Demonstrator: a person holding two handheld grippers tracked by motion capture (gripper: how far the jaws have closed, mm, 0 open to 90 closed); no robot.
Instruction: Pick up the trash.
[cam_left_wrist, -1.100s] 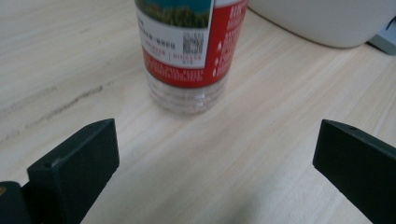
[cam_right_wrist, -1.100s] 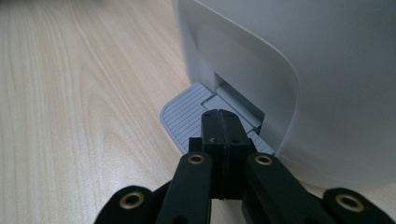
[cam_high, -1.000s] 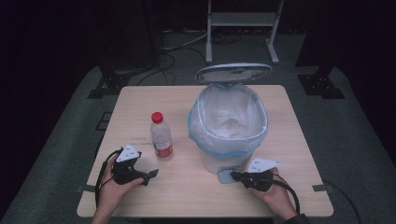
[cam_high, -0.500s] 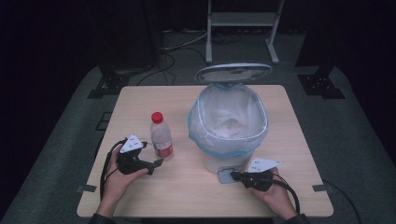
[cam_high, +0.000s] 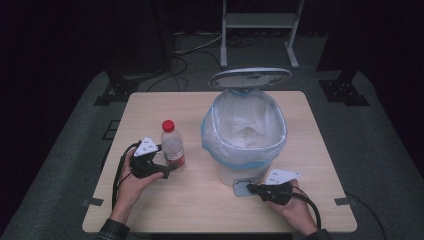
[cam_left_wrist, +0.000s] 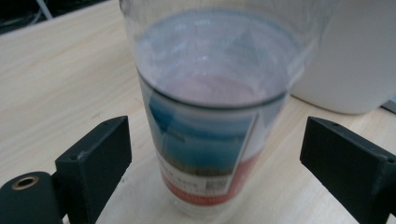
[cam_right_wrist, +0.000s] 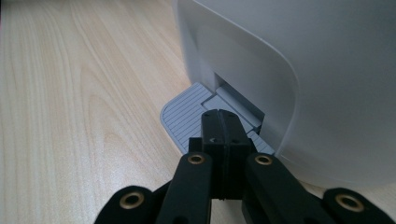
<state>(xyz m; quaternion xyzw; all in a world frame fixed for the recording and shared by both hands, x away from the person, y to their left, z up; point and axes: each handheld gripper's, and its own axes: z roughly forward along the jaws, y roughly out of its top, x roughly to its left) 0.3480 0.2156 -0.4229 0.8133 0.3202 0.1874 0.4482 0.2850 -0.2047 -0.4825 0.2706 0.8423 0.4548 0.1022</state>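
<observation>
A clear plastic bottle (cam_high: 172, 148) with a red cap and a blue and red label stands upright on the wooden table (cam_high: 150, 115), left of the bin. My left gripper (cam_high: 169, 170) is open, its jaws set either side of the bottle's (cam_left_wrist: 210, 130) lower body with gaps on both sides. A white pedal bin (cam_high: 245, 137) lined with a blue bag stands with its lid (cam_high: 250, 78) raised. My right gripper (cam_high: 250, 188) is shut, its tips resting on the grey foot pedal (cam_right_wrist: 187, 114) at the bin's (cam_right_wrist: 303, 70) base.
The table's front edge lies just behind both hands. A metal stand (cam_high: 260, 22) and cables (cam_high: 192, 47) sit on the dark floor beyond the table. Bare tabletop stretches left of the bottle and between the two hands.
My left gripper has moved forward and right until its open jaws flank the bottle. The right gripper has stayed on the pedal, and the lid stays up.
</observation>
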